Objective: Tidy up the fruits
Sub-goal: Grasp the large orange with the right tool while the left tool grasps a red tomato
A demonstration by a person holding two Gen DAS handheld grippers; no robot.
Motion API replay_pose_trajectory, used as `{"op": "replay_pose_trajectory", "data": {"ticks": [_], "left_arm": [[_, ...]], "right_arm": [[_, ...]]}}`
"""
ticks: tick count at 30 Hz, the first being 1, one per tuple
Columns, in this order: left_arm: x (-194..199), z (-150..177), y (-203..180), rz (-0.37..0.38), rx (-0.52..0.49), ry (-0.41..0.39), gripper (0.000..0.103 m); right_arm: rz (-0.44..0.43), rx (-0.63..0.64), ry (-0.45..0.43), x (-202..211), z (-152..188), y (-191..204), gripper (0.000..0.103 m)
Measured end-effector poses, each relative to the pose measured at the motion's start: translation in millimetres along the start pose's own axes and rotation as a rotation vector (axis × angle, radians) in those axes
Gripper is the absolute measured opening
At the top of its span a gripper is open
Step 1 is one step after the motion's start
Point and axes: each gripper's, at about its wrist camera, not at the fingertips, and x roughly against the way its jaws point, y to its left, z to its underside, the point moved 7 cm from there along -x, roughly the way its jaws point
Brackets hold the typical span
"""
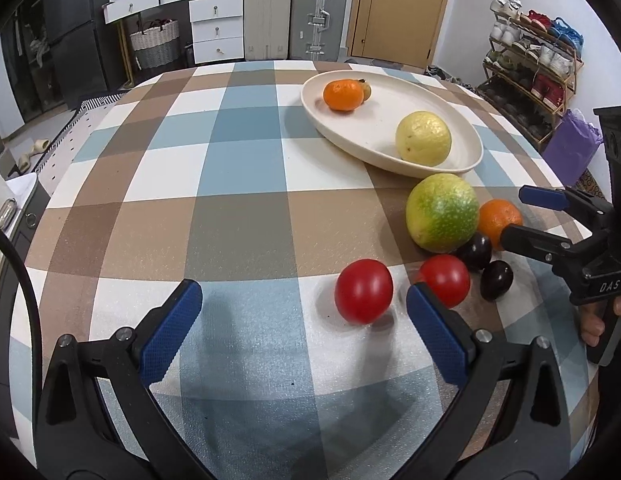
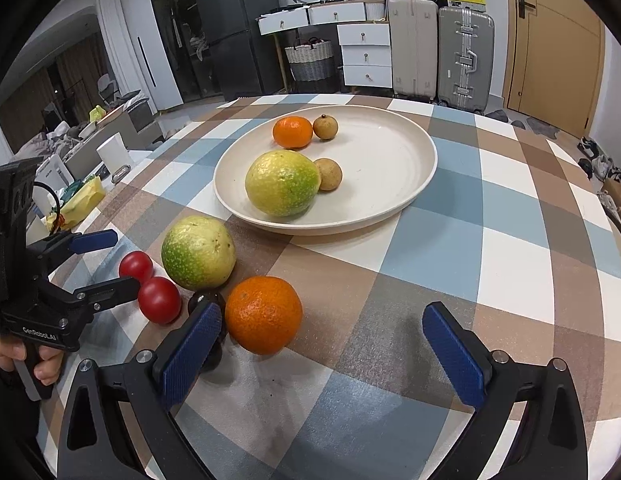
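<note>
My left claw is spread wide and empty, low over the worktop; a red tomato lies just ahead, nearer its right finger. My right claw is likewise spread and empty, with the loose orange between its fingers, close to the left pad.

Handling, as I judge it: the tomatoes are thin-skinned, smooth and likely soft, so I would pinch them gently across the widest part. The orange looks firm, with a pebbled rind that should grip well; take it across the middle. All are round and may roll when nudged.

Count on the worktop: two red tomatoes, the second just beside the first; one large green-yellow citrus; one orange; two dark plums, clustered touching or nearly so.

Count in the cream plate, farther off: one green-yellow citrus, one small orange, two small brown round fruits, one beside each.

Six fruits appear to remain outside the plate.
</note>
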Motion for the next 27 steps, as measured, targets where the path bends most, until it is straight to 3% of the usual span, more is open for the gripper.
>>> {"op": "replay_pose_trajectory", "data": {"ticks": [13, 27], "left_arm": [[-4.1, 1.3, 0.4, -0.005, -0.006, 0.02, 0.102], [-4.7, 2.1, -1.5, -0.006, -0.017, 0.023, 0.102]], "right_arm": [[-0.002, 0.011, 0.029, -5.4, 2.7, 2.6, 0.102], [-0.053, 0.007, 0.031, -4.0, 3.1, 7.5, 0.084]]}}
